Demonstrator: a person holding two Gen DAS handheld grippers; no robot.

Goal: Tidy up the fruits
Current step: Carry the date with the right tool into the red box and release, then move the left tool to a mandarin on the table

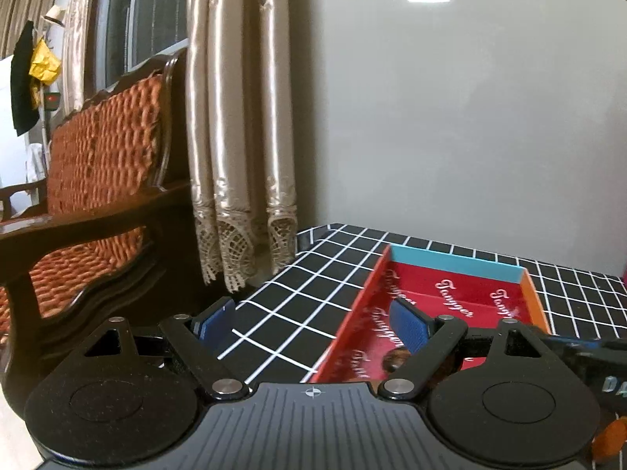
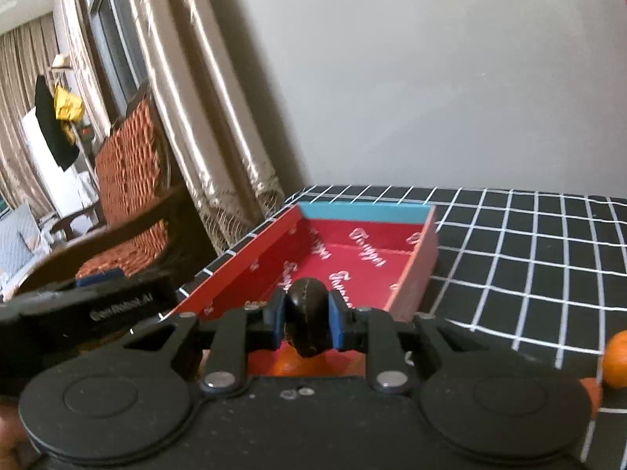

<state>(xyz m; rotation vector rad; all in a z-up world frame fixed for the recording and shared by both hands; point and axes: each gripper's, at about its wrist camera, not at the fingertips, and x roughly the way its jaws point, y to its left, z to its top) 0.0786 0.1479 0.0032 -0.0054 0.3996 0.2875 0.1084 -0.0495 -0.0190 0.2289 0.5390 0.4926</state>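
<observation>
Right wrist view, nearest first: the right gripper is clamped on a dark brown fruit, small, rounded and glossy, its blue pads pressing either flank while the lower end hangs below them; it looks light and firm-skinned, perhaps a little slick, so I judge a hold across the widest part, as here, the safest, and a gentle squeeze enough, since a harder one might bruise it; just beneath it shows an orange fruit, partly hidden by the gripper body, seemingly at the near end of the red box; a second orange sits well to the right on the black checked cloth, outside the box; beyond the held fruit the box floor lies bare up to its blue far wall. In the left wrist view the left gripper stands with its jaws wide apart and nothing between them, one pad over the box's left wall, the other over the cloth; behind the table hang curtains beside a wooden chair.
</observation>
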